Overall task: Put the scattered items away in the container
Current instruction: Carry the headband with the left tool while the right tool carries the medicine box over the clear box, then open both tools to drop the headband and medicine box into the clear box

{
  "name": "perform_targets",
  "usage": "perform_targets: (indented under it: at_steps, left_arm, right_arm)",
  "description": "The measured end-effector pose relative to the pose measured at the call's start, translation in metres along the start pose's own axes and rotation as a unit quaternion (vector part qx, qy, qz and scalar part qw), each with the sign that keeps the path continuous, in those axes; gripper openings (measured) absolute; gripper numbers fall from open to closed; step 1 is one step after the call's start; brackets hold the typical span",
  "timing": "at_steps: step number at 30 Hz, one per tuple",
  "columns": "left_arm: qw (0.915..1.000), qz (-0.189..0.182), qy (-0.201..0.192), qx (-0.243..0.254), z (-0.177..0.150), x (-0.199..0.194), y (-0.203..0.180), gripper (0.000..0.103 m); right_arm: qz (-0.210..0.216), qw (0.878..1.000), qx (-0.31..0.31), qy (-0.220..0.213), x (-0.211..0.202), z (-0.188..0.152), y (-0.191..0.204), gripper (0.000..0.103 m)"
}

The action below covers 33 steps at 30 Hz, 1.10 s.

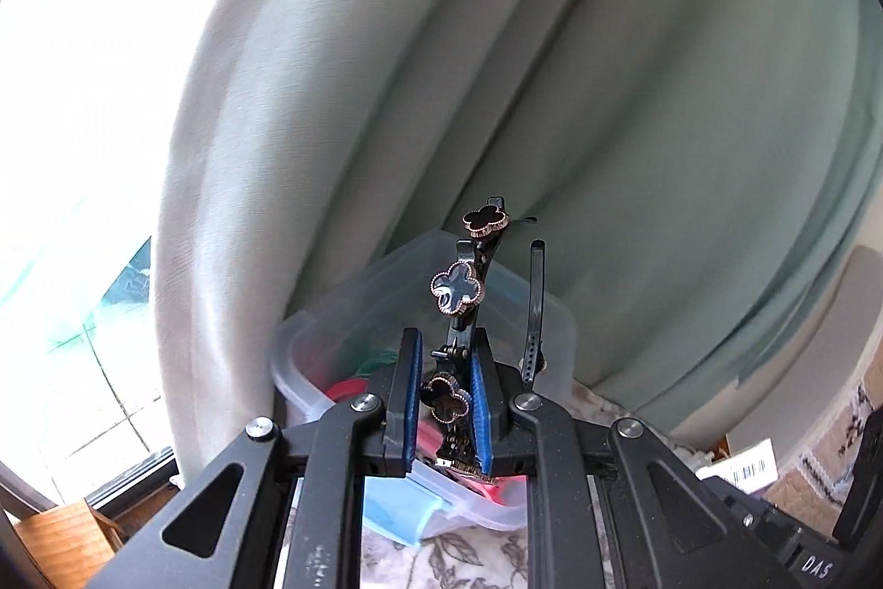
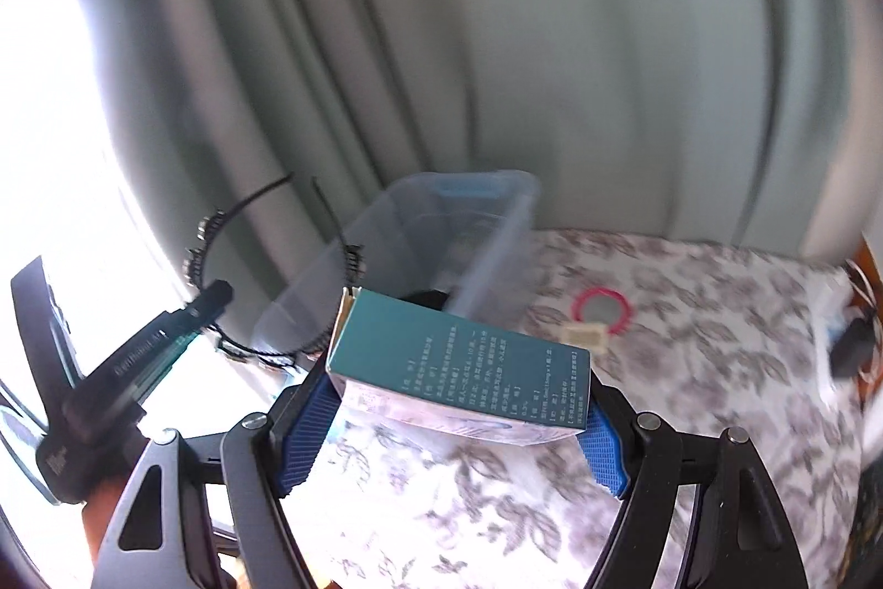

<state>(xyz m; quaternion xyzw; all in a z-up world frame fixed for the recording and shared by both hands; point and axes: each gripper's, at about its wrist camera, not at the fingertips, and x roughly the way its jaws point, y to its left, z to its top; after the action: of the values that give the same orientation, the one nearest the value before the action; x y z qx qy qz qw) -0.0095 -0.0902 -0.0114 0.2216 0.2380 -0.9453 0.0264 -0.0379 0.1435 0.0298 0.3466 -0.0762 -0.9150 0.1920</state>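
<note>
The left gripper (image 1: pixel 447 401) has its fingers (image 1: pixel 408 401) nearly together, pinching a black headband (image 1: pixel 461 291). The right gripper (image 2: pixel 458 418) has its fingers (image 2: pixel 301 429) spread wide, clamping a teal box (image 2: pixel 458 357).

**Bin at the curtain, ring to its right**

The bin (image 2: pixel 441 252) stood on the table (image 2: pixel 690 340) against the curtain (image 2: pixel 496 37). Right of it lay a ring (image 2: pixel 604 310) with a tag (image 2: pixel 585 338) touching its near side. The left gripper (image 1: pixel 444 401) held a headband (image 1: pixel 469 291) over the bin; the right gripper (image 2: pixel 458 429) held a box (image 2: pixel 452 362) before it.
</note>
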Motion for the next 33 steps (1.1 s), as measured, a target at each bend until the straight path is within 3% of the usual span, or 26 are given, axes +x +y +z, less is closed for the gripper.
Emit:
perform_targets:
  at_steps: [9,22,33]
  left_arm:
    - [0.9997,0.013,0.010,-0.019,-0.004,0.026,0.028,0.017]
    - [0.9990,0.002,0.028,-0.034,-0.009,0.059,0.041,0.018]
    - [0.9981,0.002,0.052,-0.034,-0.012,0.075,0.046,0.022]
  right_arm:
    - [0.007,0.998,-0.059,0.038,0.063,0.012,0.038,0.080]
    - [-0.012,0.995,-0.087,0.053,0.137,0.048,0.046,0.080]
    - [-0.030,0.992,-0.095,0.074,0.159,0.049,0.043,0.081]
